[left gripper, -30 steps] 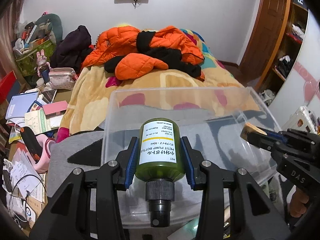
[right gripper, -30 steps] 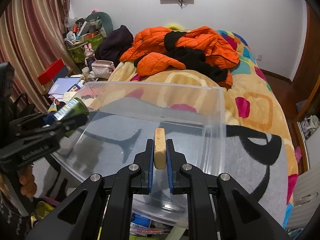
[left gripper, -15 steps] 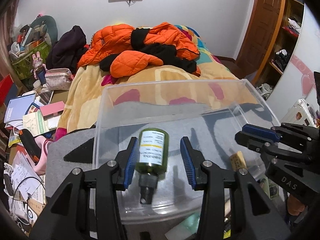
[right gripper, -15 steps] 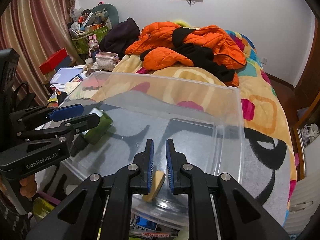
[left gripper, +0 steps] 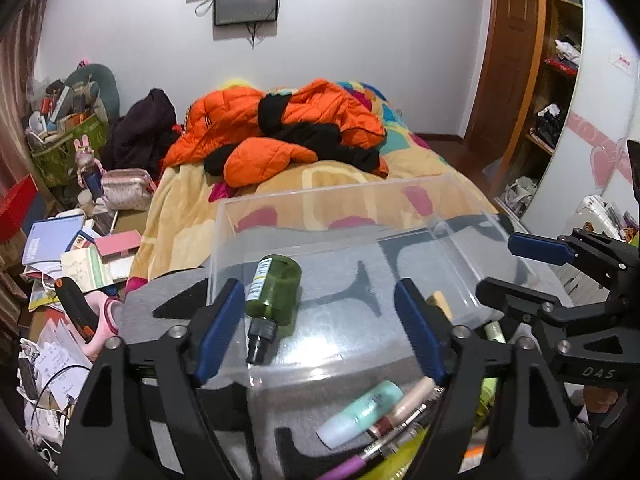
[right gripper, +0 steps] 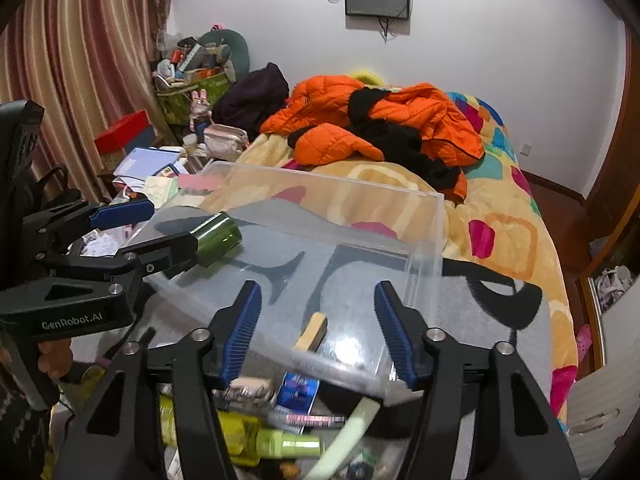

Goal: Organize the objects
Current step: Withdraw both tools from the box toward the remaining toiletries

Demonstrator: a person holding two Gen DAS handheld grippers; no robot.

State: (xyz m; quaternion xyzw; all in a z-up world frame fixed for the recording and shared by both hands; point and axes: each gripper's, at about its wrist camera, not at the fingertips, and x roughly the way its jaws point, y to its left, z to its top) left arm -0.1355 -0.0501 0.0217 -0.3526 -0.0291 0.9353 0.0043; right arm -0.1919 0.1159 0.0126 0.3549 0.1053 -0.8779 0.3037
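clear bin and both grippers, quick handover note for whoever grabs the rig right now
Left gripper: jaws have just been opening, nothing gripped.
Right gripper: the same, open and empty.
Green pump bottle lies on its side in the clear bin; the tan block lies there too.
Done: both dropped in.
Left: the tubes and bottles lying in front of the bin.

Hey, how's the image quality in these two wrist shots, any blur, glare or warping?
Left wrist view: fisheye bends the door frame; green bottle sharp. Right wrist view: dark corners, curtain bowed, clear bin glary, items beneath it smeared.
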